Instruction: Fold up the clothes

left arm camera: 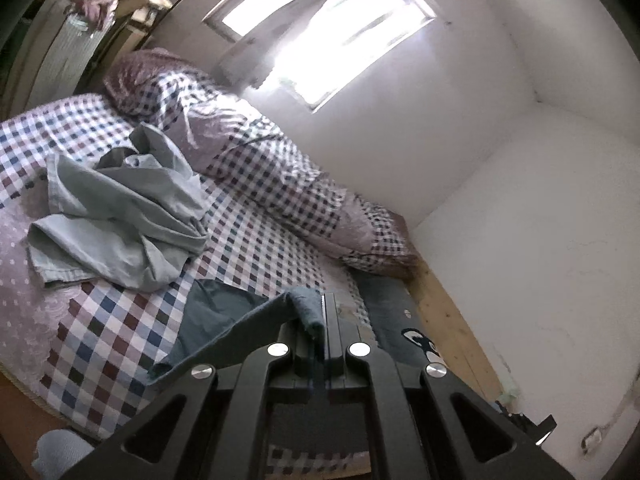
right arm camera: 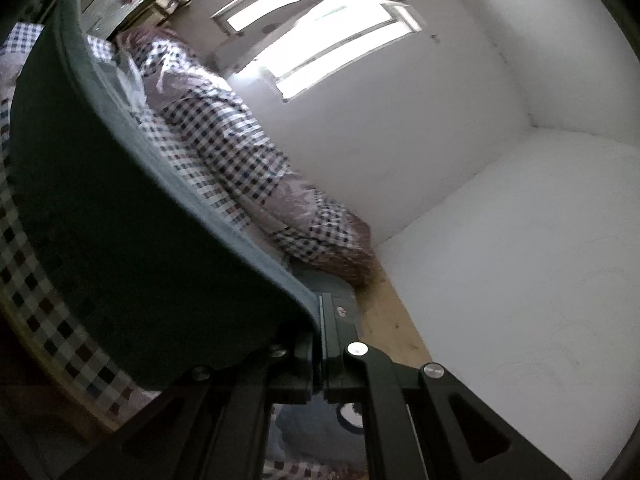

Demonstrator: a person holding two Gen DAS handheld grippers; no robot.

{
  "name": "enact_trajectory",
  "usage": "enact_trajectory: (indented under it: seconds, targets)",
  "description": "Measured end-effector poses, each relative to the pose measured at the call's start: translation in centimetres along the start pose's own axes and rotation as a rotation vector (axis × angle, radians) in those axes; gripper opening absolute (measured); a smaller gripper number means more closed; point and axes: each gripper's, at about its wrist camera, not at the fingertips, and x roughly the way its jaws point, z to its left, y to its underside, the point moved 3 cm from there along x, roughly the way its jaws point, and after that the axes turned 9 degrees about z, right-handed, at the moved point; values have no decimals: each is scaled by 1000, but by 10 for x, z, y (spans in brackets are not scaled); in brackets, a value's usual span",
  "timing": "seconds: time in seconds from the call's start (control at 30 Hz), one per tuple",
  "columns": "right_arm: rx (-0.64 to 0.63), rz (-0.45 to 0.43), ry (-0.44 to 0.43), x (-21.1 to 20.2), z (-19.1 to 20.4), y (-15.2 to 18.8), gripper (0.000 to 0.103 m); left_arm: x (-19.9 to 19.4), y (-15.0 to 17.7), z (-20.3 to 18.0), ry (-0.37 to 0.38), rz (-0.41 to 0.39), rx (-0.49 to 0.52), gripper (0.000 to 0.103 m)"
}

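A dark teal garment point(left arm camera: 218, 322) is stretched taut between both grippers above the checked bed point(left arm camera: 120, 336). My left gripper point(left arm camera: 323, 316) is shut on one bunched corner of it, and the cloth runs off to the lower left. In the right wrist view the same dark teal garment point(right arm camera: 120, 240) hangs as a wide dark sheet that fills the left half of the picture. My right gripper point(right arm camera: 321, 316) is shut on its edge. A crumpled pale blue garment point(left arm camera: 120, 216) lies loose on the bed, to the left and beyond the left gripper.
A checked quilt point(left arm camera: 280, 176) is rolled along the white wall point(left arm camera: 520, 200), with a pillow point(left arm camera: 132, 80) at its far end under a bright window point(left arm camera: 332, 32). A wooden bed edge point(left arm camera: 448, 320) runs beside the wall. Shelves with clutter point(left arm camera: 80, 12) stand at the far left.
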Motion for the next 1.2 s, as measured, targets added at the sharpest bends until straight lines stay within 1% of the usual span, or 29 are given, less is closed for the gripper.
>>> enact_trajectory:
  seconds: [0.17, 0.33, 0.4, 0.5, 0.63, 0.83, 0.97, 1.07, 1.2]
  targets:
    - [-44, 22, -48, 59, 10, -20, 0, 54, -32, 18, -44, 7, -40, 1]
    - [-65, 44, -102, 122, 24, -37, 0, 110, -59, 36, -126, 7, -34, 1]
    - [-77, 51, -127, 150, 34, -43, 0, 135, -70, 48, -154, 16, -44, 1]
    - [-111, 72, -173, 194, 55, -50, 0, 175, -88, 58, -203, 21, -19, 1]
    - [-165, 112, -212, 252, 88, -52, 0, 231, -110, 72, -271, 62, 13, 1]
    - [-193, 176, -273, 340, 128, -56, 0, 309, -124, 100, -363, 142, 45, 1]
    - [-208, 213, -308, 381, 149, -63, 0, 354, -128, 125, -406, 201, 39, 1]
    - [-223, 242, -329, 411, 162, -67, 0, 381, -130, 142, -432, 234, 35, 1]
    - [-246, 283, -351, 438, 170, -72, 0, 410, -134, 149, -464, 260, 70, 1]
